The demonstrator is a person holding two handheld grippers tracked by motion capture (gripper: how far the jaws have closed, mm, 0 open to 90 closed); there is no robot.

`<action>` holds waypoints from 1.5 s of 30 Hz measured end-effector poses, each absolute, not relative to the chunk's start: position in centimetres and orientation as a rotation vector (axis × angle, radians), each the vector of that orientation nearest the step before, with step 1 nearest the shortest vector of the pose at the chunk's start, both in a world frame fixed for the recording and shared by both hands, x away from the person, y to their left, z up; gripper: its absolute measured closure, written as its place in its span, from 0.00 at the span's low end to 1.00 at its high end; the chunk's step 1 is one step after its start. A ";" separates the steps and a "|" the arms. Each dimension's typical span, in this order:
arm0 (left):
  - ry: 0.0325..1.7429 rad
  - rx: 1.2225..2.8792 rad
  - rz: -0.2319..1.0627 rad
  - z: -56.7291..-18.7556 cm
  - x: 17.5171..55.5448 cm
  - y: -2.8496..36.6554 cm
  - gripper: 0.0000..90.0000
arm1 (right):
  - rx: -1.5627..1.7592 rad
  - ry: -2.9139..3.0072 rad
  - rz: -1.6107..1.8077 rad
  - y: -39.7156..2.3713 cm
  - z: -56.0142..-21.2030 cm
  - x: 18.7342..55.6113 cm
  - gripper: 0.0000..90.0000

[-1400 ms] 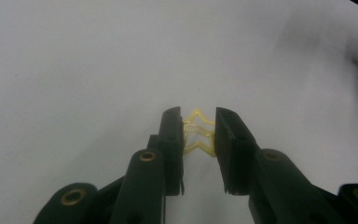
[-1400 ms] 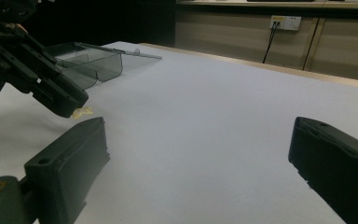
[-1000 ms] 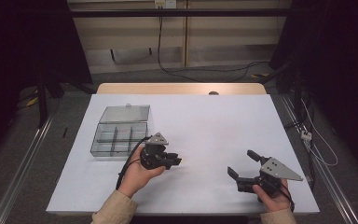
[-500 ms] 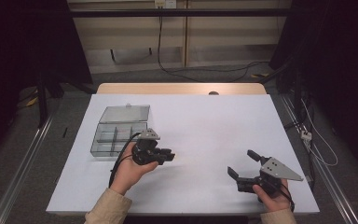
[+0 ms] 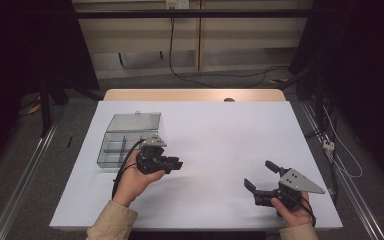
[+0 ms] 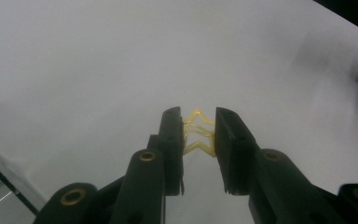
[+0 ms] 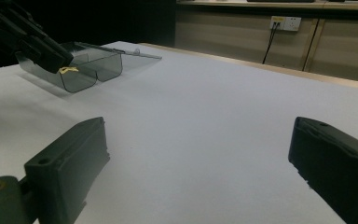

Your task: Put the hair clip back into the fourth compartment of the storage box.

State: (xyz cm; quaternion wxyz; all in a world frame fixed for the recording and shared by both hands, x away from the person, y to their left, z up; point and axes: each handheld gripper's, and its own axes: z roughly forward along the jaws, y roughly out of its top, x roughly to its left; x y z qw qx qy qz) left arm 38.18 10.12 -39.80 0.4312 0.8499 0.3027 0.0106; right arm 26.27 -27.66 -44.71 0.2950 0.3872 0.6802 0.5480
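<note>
We have a yellow star (image 6: 199,134) pinched in the left gripper (image 5: 176,164), just right of the box (image 5: 130,137). Right gripper (image 5: 260,176) waits wide and empty, well right of the box. Next, we judge, carry the star over a compartment and release.

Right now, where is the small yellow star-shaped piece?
The yellow star-shaped piece is pinched between the jaws of the left gripper, on the left side of the white table, just right of the clear compartment box.
</note>
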 end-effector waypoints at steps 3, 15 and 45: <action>0.763 2.110 0.031 -39.7 38.3 10.4 0.81 | 1.031 1.809 1.460 -27.7 -44.7 26.3 0.05; 0.778 2.106 0.031 -39.3 38.6 11.2 0.81 | 1.034 1.809 1.461 -27.6 -44.7 26.3 0.05; 0.827 2.069 0.052 -38.1 39.5 13.9 0.81 | 1.031 1.807 1.456 -27.7 -44.7 26.3 0.05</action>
